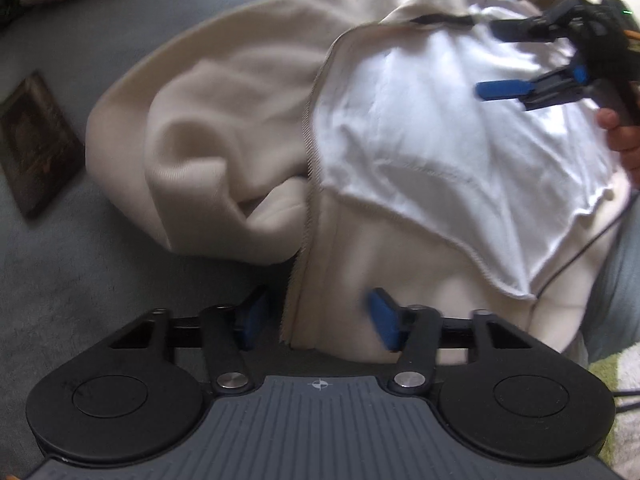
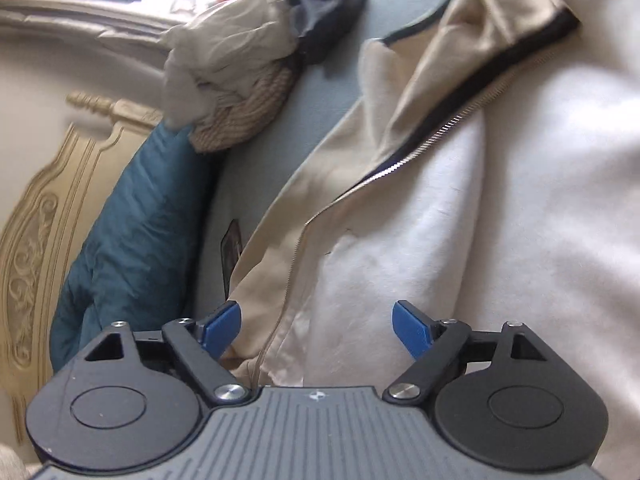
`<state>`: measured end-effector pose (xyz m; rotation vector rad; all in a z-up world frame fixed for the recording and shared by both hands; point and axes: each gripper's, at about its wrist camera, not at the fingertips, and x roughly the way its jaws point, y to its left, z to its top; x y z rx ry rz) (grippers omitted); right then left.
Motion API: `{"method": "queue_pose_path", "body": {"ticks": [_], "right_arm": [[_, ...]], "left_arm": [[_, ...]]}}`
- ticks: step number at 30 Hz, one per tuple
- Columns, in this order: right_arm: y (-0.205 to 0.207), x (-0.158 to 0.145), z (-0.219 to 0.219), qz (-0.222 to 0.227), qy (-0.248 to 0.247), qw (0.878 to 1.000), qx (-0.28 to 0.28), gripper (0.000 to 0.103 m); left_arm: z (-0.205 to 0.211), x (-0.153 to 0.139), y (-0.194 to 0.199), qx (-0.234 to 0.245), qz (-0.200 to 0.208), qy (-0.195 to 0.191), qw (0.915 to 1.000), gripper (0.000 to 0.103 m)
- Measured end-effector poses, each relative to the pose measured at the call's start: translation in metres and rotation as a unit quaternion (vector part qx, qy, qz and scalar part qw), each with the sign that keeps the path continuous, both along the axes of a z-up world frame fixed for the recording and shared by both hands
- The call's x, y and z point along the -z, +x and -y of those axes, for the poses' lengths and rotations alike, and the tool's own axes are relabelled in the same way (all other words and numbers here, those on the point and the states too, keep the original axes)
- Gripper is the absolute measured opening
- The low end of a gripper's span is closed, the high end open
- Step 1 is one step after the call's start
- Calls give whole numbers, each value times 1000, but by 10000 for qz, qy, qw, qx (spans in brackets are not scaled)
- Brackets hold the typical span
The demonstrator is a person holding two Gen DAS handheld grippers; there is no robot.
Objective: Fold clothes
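Both claws stood open with nothing between their blue pads. Nearest, the left claw (image 1: 320, 316) straddled the zip edge of the cream zip-up fleece jacket (image 1: 224, 128), which lay rumpled on the grey-blue bed cover (image 1: 60, 264), its white lining (image 1: 440, 132) turned up. Further right, the right claw (image 2: 316, 330) hovered over that lining, gripped by a hand (image 1: 624, 140). Beyond lay a teal quilted blanket (image 2: 132, 232).

jacket (image 1: 248, 128) on bed (image 1: 60, 260) | book (image 1: 36, 140) left of jacket | clothes pile (image 2: 240, 68) behind it
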<state>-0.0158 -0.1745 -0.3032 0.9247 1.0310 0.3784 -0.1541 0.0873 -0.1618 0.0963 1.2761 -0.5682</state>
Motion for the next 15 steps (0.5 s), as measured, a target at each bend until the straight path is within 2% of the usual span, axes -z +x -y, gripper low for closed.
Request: {"method": "queue_pose_path", "body": {"ticks": [7,11,15], "right_arm": [[-2,7,12,-135,25,9995,269,86],[1,6,13,-136,87,9993,334,86],[2,3,12,-108,100,9994,312,86]], "left_arm": [[-6,-8,-6,-119,74,-118,9998,11],[-5,-18,-12,-45,202,-335,9992,7],[-5,-34,-14,-6,214,-1006,9947,6]]}}
